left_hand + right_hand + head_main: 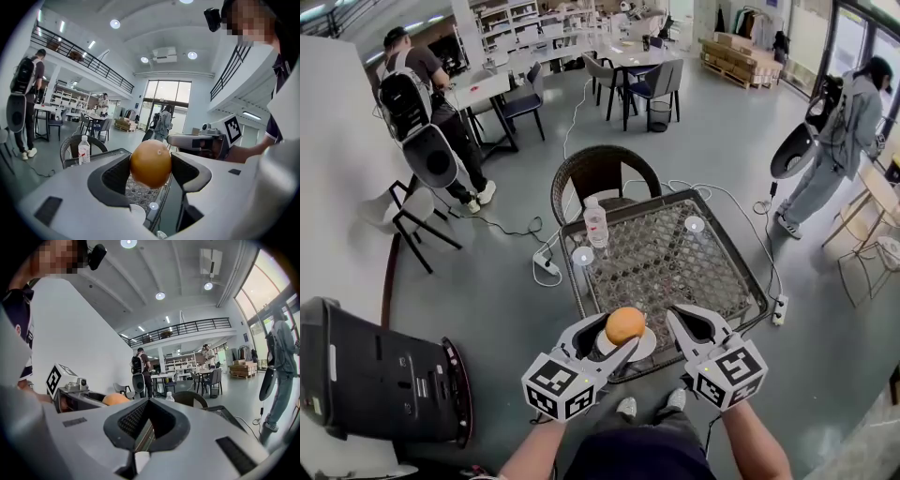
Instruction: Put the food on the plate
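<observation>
The placing step was judged to be in hand: an orange [625, 324] was held pinched between the jaws of the left gripper [151, 164], raised over a white plate [646, 350] that lay at the near edge of a metal mesh table [675, 258]. Whether the fruit touched the plate could not be told from the head view; it appeared to be just above it. The right gripper [149, 404] was seen just beside the plate on the other side, its jaws pressed together with nothing between them.

The next move was judged to call for a short, straight lowering until the orange rested on the plate, followed by a slow spreading of the jaws, since a round fruit could roll and the plate sat close to the table's edge.

The orange was seen as round, evenly coloured and smooth-skinned, with a small pale mark on the side turned to the left gripper view. It filled the gap between the dark pads, and no dent was made out where it was gripped.
</observation>
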`<action>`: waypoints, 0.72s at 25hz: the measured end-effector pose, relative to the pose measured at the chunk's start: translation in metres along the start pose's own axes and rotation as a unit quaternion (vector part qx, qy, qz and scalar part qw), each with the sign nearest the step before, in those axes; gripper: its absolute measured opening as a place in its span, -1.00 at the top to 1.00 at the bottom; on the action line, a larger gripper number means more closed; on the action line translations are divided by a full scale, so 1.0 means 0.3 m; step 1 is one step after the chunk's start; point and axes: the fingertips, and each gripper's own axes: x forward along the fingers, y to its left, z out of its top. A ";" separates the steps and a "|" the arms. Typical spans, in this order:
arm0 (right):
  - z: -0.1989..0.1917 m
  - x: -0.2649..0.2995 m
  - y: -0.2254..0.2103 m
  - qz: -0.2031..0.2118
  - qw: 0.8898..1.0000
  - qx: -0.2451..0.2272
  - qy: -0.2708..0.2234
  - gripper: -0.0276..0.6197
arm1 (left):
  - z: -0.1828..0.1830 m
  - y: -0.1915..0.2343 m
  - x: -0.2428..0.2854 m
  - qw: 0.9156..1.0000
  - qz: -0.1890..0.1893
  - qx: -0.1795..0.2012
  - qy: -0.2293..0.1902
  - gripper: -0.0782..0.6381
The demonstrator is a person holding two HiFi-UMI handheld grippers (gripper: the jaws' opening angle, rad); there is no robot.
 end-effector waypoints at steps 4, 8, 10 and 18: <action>-0.015 0.008 -0.036 0.012 1.000 0.007 0.001 0.90 | -0.002 0.008 0.023 1.000 0.019 0.006 0.007 0.03; -0.030 0.008 -0.046 0.019 1.000 0.010 0.004 0.90 | -0.012 0.015 0.030 0.999 0.030 0.012 0.016 0.03; -0.047 0.005 -0.050 0.020 1.000 0.013 0.009 0.90 | -0.038 0.026 0.035 0.999 0.036 0.017 0.028 0.03; -0.139 0.001 -0.102 0.010 0.999 0.032 0.033 0.90 | -0.259 0.116 0.084 0.990 0.070 0.035 0.113 0.03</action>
